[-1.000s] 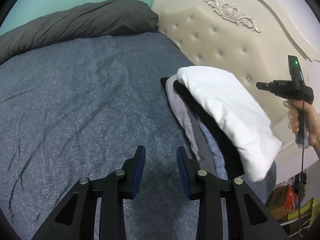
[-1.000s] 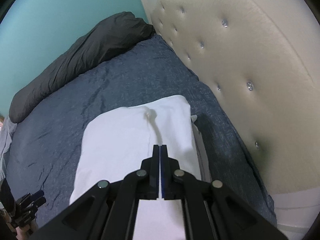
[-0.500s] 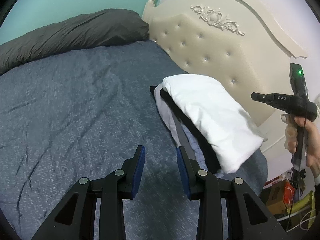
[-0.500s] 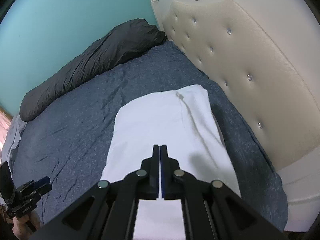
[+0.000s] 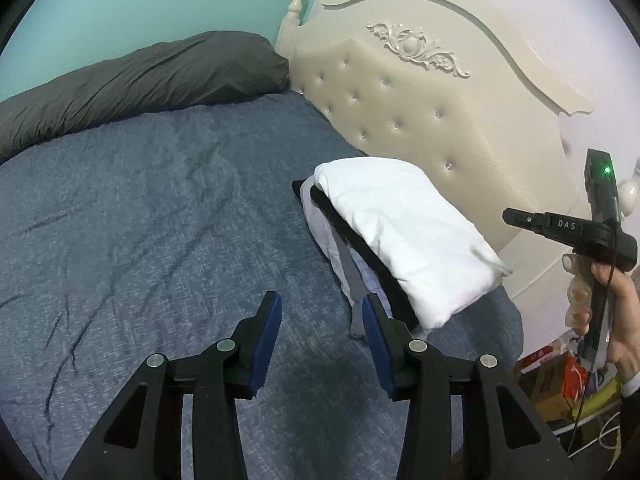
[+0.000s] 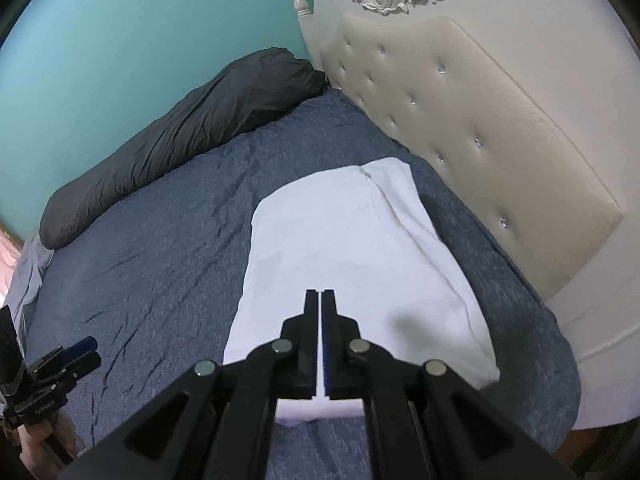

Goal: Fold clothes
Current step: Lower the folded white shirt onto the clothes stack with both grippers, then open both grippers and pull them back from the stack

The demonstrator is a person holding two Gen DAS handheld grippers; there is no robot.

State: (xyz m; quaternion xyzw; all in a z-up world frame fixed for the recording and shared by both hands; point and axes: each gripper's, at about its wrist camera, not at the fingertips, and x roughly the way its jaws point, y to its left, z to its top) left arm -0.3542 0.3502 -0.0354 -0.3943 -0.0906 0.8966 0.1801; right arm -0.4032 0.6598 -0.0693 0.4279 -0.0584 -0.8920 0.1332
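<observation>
Left wrist view: a stack of folded clothes, topped by a plump white folded garment, sits on the blue-grey bedspread just beside the cream tufted headboard. Darker and striped pieces show beneath it, with a grey strap trailing out. No unfolded clothing shows in either view, so folding looks finished or nearly so. The left claw hangs over bare bedspread, released, with nothing between its blue pads; its jaws have just been opening wider. The right claw is clenched empty above the white garment. Compared with a second ago, both claws have drawn back from the stack.
</observation>
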